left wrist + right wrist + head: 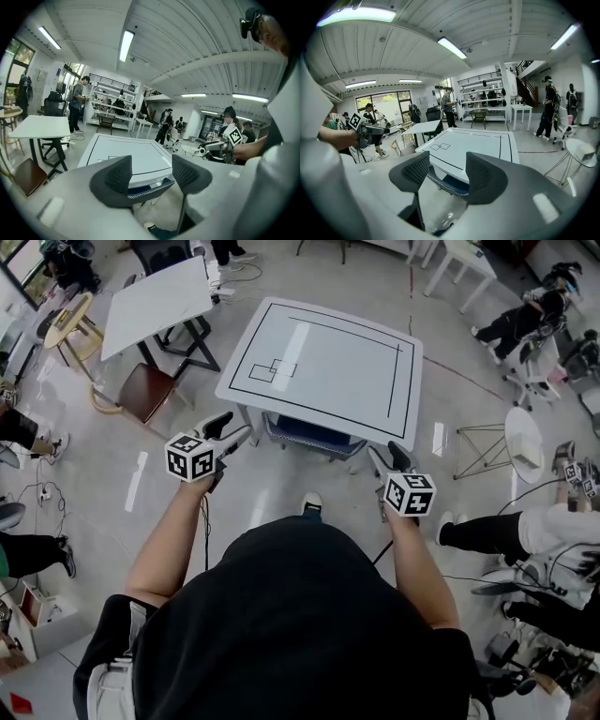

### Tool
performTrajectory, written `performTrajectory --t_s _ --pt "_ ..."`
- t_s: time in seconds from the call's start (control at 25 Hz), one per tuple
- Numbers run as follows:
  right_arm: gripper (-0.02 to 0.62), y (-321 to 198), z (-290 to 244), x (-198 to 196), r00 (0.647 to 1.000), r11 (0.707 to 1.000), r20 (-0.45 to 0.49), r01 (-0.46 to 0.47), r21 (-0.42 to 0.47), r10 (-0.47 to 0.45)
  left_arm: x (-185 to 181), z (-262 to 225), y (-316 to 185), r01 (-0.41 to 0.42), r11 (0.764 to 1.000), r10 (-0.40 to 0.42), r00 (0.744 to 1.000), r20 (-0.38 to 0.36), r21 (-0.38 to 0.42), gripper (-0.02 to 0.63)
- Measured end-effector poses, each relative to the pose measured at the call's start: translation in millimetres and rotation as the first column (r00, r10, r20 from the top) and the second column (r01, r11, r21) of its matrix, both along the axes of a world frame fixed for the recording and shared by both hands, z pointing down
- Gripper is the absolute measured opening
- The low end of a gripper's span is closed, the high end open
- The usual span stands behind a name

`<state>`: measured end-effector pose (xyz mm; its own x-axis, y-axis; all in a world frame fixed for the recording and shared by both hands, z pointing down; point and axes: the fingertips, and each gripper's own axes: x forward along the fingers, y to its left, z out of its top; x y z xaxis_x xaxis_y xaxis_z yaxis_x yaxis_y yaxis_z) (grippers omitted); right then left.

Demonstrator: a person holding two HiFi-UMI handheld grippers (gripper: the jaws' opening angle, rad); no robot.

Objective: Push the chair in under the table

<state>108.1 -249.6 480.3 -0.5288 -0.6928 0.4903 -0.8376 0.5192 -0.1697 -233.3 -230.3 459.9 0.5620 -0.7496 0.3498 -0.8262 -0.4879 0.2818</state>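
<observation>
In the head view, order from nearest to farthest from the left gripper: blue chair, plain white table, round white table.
1. blue chair, just right of the left gripper.
2. plain white table, upper left.
3. round white table, far right.

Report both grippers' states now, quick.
Left grey two-jaw gripper: open, nothing between its jaws.
Right grey two-jaw gripper: open, nothing between its jaws.

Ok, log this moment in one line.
chair: tucked under table, back at near edge | left gripper: open, empty, clear of chair | right gripper: open, empty, clear of chair | task: looks done
</observation>
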Motion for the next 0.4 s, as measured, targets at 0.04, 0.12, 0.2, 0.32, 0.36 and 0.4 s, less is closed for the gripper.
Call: performTrajectory --t_s 0.04,0.12,0.2,0.32,0.36,0.4 --pt "0.273 3 -2 2 1.000 1.000 0.003 -0.006 0.005 0.006 -1 -2 3 0.004 1.000 -0.004 1.000 0.003 0.007 0.383" --pt "0.264 8 -6 5 1.000 1.000 0.007 -0.014 0.014 0.014 -2 -5 7 0.009 1.000 -0.009 1.000 0.005 0.020 0.371" --pt "0.257 13 -9 5 1.000 1.000 0.012 -0.018 0.020 0.018 -3 -8 13 0.009 1.000 -0.009 1.000 0.006 0.028 0.363" --pt "0.241 22 -13 4 1.000 0.999 0.017 -0.024 0.025 0.023 -3 -10 22 0.005 0.999 -0.006 1.000 0.010 0.032 0.350" --pt "0.234 26 -14 3 1.000 0.999 0.016 -0.027 0.025 0.026 -2 -11 26 0.004 0.999 -0.004 1.000 0.011 0.032 0.344" --pt "0.226 29 -15 3 0.999 0.999 0.016 -0.030 0.026 0.029 -2 -11 29 0.002 0.999 -0.003 1.000 0.012 0.032 0.339"
